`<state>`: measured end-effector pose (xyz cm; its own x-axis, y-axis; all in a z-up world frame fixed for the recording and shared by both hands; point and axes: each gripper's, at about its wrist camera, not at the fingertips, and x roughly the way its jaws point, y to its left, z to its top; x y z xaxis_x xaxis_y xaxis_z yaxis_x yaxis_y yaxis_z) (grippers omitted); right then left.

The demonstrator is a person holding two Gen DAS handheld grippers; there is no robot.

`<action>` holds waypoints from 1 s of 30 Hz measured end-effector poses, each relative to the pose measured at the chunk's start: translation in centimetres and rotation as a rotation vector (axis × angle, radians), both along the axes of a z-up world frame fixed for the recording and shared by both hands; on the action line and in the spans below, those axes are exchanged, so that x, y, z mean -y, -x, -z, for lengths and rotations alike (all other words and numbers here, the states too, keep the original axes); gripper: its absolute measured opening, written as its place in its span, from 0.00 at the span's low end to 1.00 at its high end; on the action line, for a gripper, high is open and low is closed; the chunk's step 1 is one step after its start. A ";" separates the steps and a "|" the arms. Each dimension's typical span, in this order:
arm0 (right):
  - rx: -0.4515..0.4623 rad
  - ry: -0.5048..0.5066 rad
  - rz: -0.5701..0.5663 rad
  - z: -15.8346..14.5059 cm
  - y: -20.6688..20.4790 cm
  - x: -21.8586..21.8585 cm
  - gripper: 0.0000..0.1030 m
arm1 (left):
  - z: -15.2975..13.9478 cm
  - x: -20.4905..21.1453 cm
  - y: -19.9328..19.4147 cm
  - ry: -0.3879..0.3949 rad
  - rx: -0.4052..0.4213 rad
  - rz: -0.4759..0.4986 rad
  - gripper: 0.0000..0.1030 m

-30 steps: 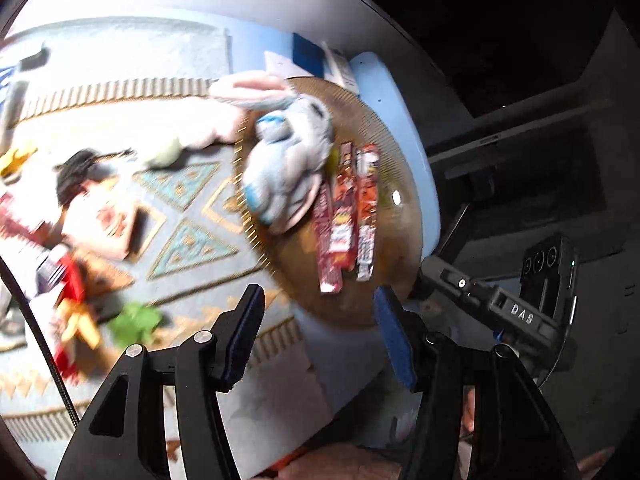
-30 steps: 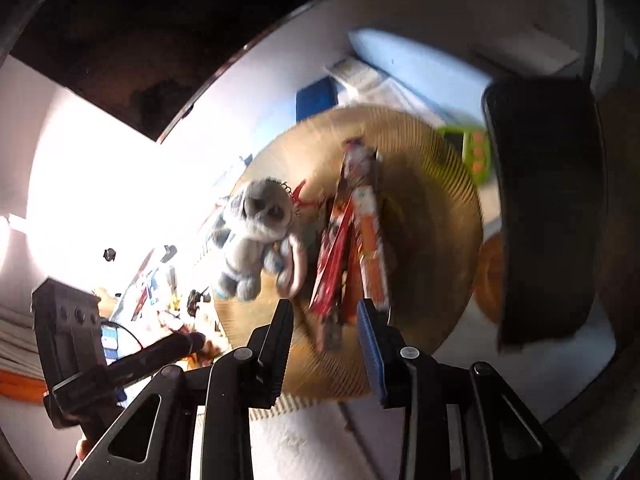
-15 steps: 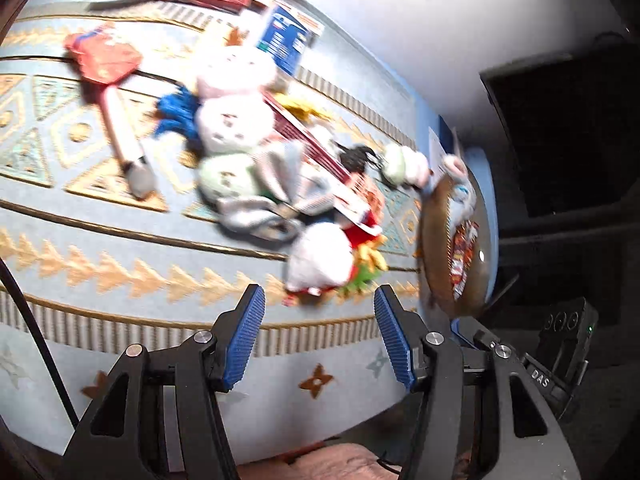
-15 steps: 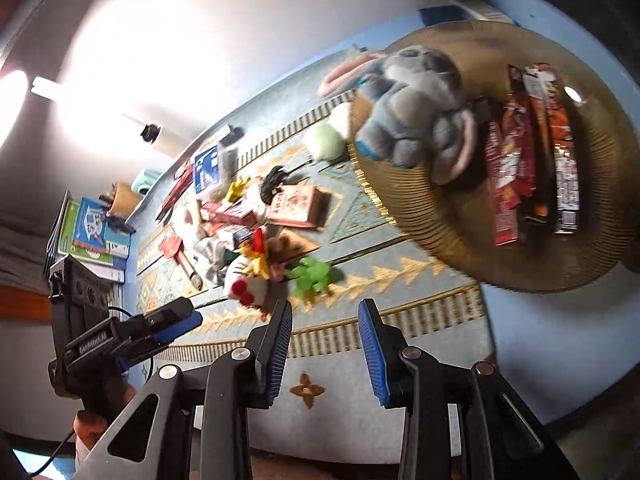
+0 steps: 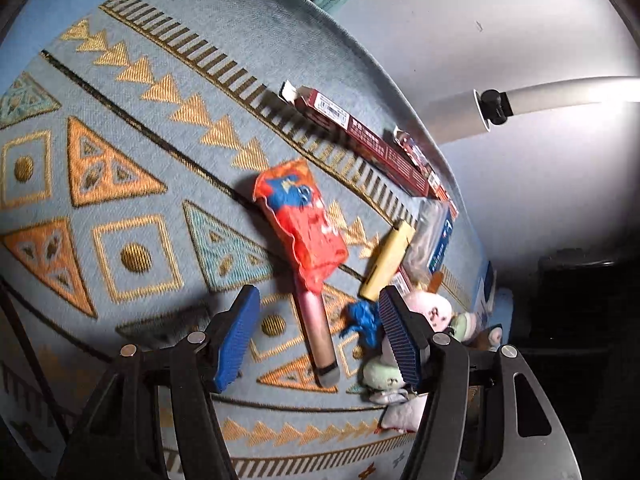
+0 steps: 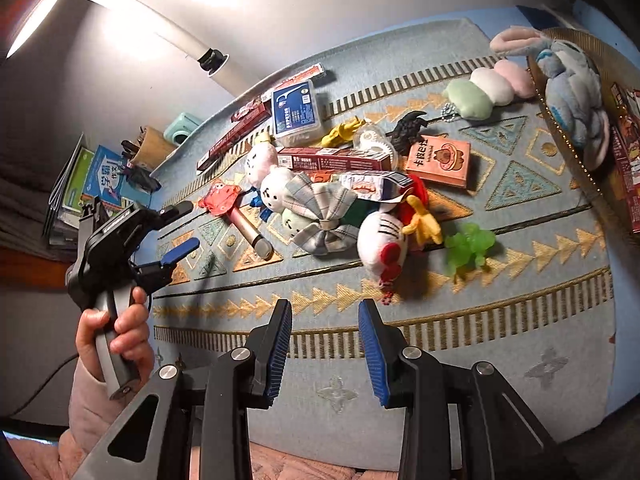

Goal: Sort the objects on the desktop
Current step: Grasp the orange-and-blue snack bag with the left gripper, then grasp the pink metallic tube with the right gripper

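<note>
While its jaws have just been opening, the left claw (image 5: 318,334) hangs wide over the patterned blue cloth (image 5: 120,128) on the counter, straddling without touching the pink-handled brush in a red wrapper (image 5: 308,248). The right claw (image 6: 325,346) stands partly open and empty, near the heap of plush toys (image 6: 316,208); a round woven tray (image 6: 576,152) holds a grey-blue plush rabbit (image 6: 568,92).

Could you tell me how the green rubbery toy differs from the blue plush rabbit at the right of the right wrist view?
The green toy is translucent and glossy; the blue plush rabbit is fuzzy and opaque. The green toy looks much smaller than the rabbit. The green toy lies on the patterned cloth, while the rabbit lies on the woven tray. Neither is held by a gripper.
</note>
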<state>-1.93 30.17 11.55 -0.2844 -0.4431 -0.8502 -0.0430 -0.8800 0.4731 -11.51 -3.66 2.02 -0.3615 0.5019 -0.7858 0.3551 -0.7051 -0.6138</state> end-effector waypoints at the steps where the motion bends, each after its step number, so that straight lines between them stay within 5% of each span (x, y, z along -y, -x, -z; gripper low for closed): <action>1: -0.005 -0.002 0.011 0.0 0.0 0.4 0.33 | 0.6 -0.2 0.9 0.012 0.011 0.013 0.58; 11: 0.019 -0.032 0.114 0.5 1.3 2.2 0.33 | 1.2 -3.3 4.5 0.191 -0.062 0.083 0.57; 12: 0.030 -0.036 0.109 0.7 1.5 2.6 0.33 | 1.1 -3.7 4.6 0.216 -0.077 0.106 0.52; 13: 0.038 -0.040 0.096 1.0 1.8 3.2 0.33 | 1.2 -4.0 4.7 0.248 -0.081 0.127 0.34; 17: 0.014 -0.068 -0.043 1.2 3.8 7.2 0.33 | 1.3 -3.3 4.4 0.220 -0.108 0.188 0.23; 26: -0.039 -0.177 -0.383 4.4 9.9 17.7 0.33 | 0.2 2.3 2.0 0.142 -0.084 0.244 0.21; 30: -0.049 -0.319 -0.488 6.8 11.4 20.8 0.33 | -0.1 5.0 1.0 0.142 -0.091 0.286 0.21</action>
<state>-13.29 9.34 4.79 -0.1539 -0.2571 -0.9540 0.4187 -0.8915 0.1728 -12.53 -8.64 2.10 -0.2938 0.4810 -0.8260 0.0781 -0.8492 -0.5222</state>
